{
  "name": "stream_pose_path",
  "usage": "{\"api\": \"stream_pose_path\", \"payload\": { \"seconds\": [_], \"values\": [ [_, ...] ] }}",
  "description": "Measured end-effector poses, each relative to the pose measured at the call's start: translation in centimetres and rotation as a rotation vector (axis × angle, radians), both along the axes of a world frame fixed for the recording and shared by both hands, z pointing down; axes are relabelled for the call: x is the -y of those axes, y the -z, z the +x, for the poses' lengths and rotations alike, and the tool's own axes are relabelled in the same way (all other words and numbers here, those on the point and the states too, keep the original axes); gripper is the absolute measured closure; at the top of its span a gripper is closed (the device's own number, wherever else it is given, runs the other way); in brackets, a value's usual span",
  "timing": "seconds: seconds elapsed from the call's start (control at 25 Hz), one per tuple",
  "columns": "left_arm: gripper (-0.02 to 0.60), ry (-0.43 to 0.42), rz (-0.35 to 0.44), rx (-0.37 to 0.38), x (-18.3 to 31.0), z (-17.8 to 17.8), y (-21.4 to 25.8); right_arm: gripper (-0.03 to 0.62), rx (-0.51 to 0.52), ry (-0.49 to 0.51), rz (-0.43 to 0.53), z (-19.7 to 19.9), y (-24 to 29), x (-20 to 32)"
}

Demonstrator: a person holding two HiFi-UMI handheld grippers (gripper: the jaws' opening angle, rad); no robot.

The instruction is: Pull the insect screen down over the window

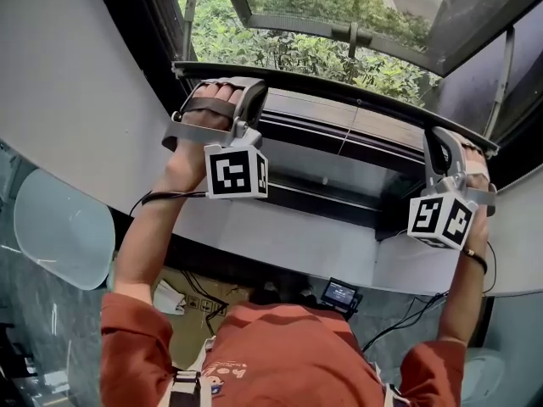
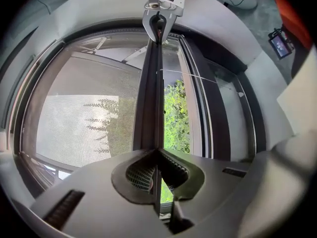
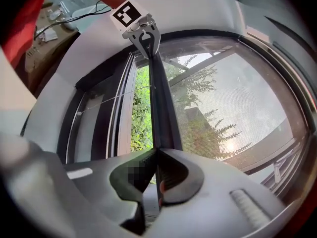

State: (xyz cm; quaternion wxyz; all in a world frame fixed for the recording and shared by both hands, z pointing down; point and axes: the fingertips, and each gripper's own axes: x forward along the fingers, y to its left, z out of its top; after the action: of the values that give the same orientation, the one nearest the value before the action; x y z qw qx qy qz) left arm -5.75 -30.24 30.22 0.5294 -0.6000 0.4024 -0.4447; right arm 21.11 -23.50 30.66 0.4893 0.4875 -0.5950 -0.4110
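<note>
Mid-pull here: my left gripper [image 2: 157, 150] and right gripper [image 3: 157, 150] are both pinched nearly shut on the insect screen's bottom bar [image 1: 339, 87], one near each end. The mesh [image 2: 89, 113] covers part of the window, with an open gap [image 2: 176, 118] left. Next I'd say it needs an even downward pull to the lower frame [image 2: 220, 118].

Your insect screen [image 2: 84, 118], at the left of the left gripper view, is fine grey woven mesh, matt. Its pull bar [image 2: 148, 93] looks like dark, smooth metal. Your left gripper [image 2: 157, 155] and right gripper [image 3: 156, 155] are matt grey plastic with ribbed pads [image 2: 137, 175].
</note>
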Motion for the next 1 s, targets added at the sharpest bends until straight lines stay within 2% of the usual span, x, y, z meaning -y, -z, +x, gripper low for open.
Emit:
{"api": "stream_pose_path", "payload": {
  "seconds": [0.52, 0.8, 1.0],
  "values": [
    [0.561, 0.002, -0.078, 0.000, -0.2, 0.1, -4.8, 0.566, 0.047, -0.007, -0.084, 0.1, -4.8, -0.2],
    [0.561, -0.002, -0.151, 0.025, -0.2, 0.1, -8.1, 0.568, 0.048, -0.019, -0.173, 0.2, -8.2, -0.1],
    [0.561, -0.004, -0.174, 0.025, 0.0, 0.2, -9.0, 0.568, 0.057, -0.019, -0.205, 0.2, -9.0, 0.0]
  ]
}}
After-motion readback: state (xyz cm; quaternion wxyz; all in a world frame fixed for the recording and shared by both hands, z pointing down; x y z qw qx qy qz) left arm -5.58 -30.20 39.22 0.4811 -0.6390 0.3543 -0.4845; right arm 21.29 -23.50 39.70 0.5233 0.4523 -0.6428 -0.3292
